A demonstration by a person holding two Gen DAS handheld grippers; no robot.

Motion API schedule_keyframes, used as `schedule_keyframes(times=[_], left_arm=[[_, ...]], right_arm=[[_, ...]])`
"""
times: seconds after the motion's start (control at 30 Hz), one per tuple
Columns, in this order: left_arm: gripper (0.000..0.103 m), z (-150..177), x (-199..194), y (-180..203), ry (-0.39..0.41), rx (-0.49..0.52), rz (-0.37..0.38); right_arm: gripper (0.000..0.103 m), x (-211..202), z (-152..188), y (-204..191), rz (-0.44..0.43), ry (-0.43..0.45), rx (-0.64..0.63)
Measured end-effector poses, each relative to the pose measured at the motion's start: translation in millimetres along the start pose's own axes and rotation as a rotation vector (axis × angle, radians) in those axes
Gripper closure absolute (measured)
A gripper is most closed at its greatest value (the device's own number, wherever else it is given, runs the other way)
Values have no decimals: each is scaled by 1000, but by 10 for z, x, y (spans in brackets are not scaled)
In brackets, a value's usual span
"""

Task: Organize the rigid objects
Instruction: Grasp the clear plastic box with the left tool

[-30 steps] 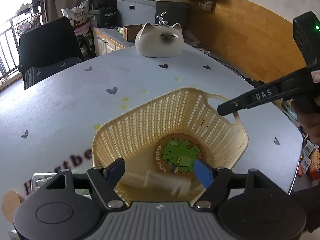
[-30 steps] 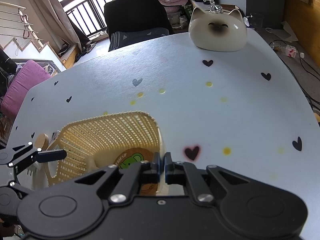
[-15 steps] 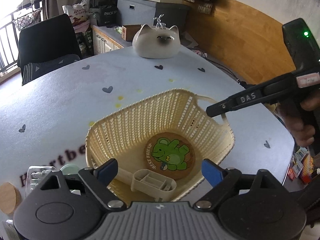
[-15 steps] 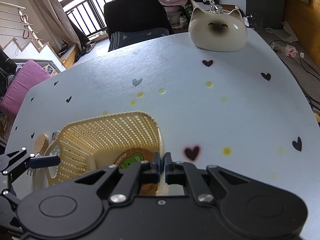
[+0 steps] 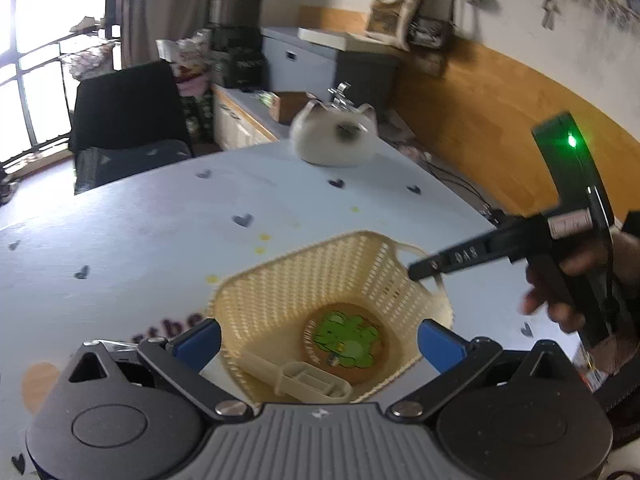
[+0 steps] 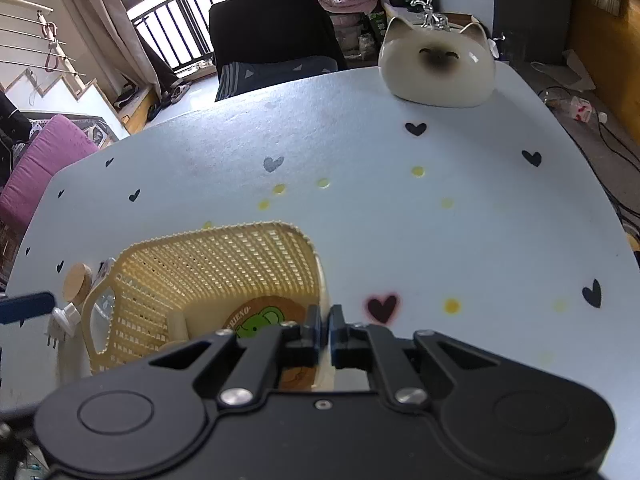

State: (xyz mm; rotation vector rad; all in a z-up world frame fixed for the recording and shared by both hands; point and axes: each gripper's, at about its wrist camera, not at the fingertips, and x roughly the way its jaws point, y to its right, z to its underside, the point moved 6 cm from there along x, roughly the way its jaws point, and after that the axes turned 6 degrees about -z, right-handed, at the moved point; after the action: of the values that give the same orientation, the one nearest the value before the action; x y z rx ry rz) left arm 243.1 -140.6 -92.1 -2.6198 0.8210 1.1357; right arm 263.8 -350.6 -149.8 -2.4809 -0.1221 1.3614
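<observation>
The pale blue table (image 6: 400, 216), dotted with hearts, fills most of both views, with the cat-shaped ceramic piece (image 6: 438, 68) at its far edge, upper right in the right wrist view. The cream lattice basket (image 5: 304, 292) sits in the lower centre of the left wrist view and the lower left of the right wrist view. The right gripper (image 6: 325, 328) has its fingers pressed together on the basket's right-hand wall, pinning it as it did a second ago. The left gripper (image 5: 318, 338) has changed: a second ago its blue pads hung low over the basket's mouth with a blurred pale piece between them, and now it has pulled up and back, fingers spread wide and holding nothing. That piece, a cream compartmented plastic scoop (image 5: 300, 378), now lies on the basket floor at lower centre, just beside the round cork coaster with the green animal print (image 5: 346, 340). So one more rigid item is put away. Left of the basket in the right wrist view, a round wooden lid (image 6: 78, 282) and a small white plug (image 6: 64, 320) lie on the table, likely next for the freed left gripper.
</observation>
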Motion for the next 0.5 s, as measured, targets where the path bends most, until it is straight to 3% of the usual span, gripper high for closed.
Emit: schedule_keyframes(times=[0.27, 0.5], left_arm=[[0, -50, -114, -349, 48, -104, -135], [0, 29, -30, -771, 29, -208, -259]], right_arm=[[98, 28, 1, 11, -2, -10, 7], [98, 36, 2, 9, -2, -11, 5]])
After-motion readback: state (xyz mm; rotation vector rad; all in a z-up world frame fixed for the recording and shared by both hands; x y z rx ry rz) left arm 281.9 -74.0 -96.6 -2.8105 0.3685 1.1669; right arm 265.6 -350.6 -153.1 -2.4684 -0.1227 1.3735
